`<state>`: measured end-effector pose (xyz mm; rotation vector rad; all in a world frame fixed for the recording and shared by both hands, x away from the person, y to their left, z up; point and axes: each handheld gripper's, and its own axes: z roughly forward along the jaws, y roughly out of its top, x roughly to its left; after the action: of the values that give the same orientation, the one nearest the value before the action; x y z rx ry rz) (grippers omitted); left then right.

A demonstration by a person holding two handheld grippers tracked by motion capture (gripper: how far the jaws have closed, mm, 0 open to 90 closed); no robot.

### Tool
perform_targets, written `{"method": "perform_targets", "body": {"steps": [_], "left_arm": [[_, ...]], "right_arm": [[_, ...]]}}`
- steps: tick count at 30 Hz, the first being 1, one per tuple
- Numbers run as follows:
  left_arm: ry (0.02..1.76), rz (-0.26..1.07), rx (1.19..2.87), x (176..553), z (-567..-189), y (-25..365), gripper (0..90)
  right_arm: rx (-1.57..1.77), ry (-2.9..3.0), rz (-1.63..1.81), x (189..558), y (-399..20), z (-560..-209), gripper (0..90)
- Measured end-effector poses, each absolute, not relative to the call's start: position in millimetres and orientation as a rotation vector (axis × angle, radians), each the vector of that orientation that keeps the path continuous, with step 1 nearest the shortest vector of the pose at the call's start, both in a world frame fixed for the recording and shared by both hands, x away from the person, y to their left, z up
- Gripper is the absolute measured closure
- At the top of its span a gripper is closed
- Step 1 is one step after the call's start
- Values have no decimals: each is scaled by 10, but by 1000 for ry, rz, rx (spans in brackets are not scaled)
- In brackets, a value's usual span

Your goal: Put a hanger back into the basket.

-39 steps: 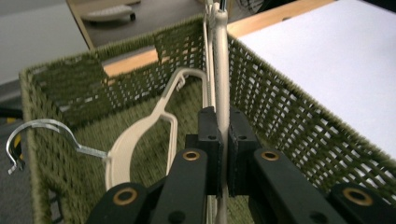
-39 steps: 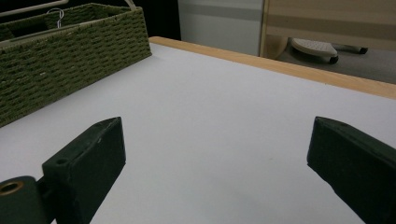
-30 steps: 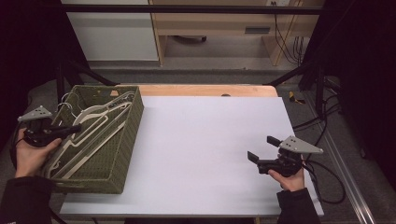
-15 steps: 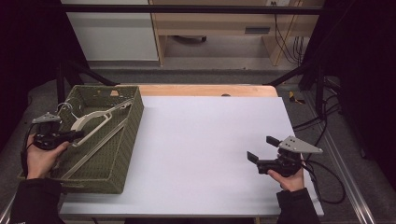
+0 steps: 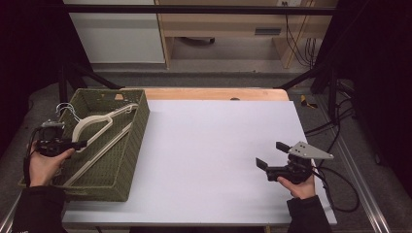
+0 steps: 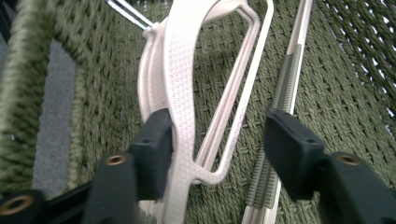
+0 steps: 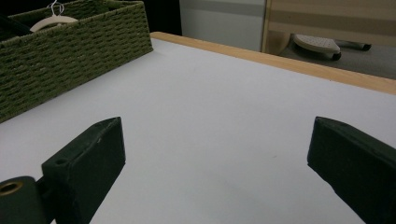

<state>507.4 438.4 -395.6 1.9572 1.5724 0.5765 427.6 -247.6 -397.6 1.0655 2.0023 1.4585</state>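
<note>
A white plastic hanger [image 5: 94, 120] lies tilted in the green woven basket [image 5: 131, 145] at the table's left. My left gripper [image 5: 80, 143] is at the basket's left side, low over the hanger's end. In the left gripper view the hanger [image 6: 182, 70] passes between the jaws of that gripper [image 6: 219, 130] and touches only the left one. These jaws have just been opening and stand open. A second hanger with a grey ribbed bar [image 6: 285, 79] lies beside it on the basket floor. My right gripper [image 5: 270, 154] rests open over the white table [image 5: 209, 141], nothing between its jaws [image 7: 215, 135].
The basket's wall [image 7: 70, 51] stands far left of the right gripper. A wooden strip [image 5: 214, 93] edges the table's far side. Cables [image 5: 335, 131] trail off the right edge. A metal frame bar [image 5: 194, 8] crosses above the back.
The left hand has come down and nearer with the white hanger, which now lies lower in the basket. Its jaws have parted off the hanger. The right gripper has kept still.
</note>
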Motion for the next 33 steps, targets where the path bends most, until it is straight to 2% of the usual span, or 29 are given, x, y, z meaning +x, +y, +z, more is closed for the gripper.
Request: {"method": "perform_targets", "body": {"steps": [8,14,22,26,33], "left_arm": [[1512,629,1898,4961,-3827,4365,321],[1330,664,1779,4742,-3557,4156,269],[1021,649,1695,4400,-3307,3638,142],[935,620,1670,4285,-3303,3381,91],[903,571,1684,4243,-3493,3072,72]], "right_arm": [[1065,1998,1459,4277,-2482,-3972,47],[1062,1985,1467,4269,-2502,-3958,46],[1060,1971,1478,4248,-2538,-3933,44],[1055,1962,1490,4233,-2565,-3915,43],[1052,1947,1501,4210,-2616,-3900,40]]}}
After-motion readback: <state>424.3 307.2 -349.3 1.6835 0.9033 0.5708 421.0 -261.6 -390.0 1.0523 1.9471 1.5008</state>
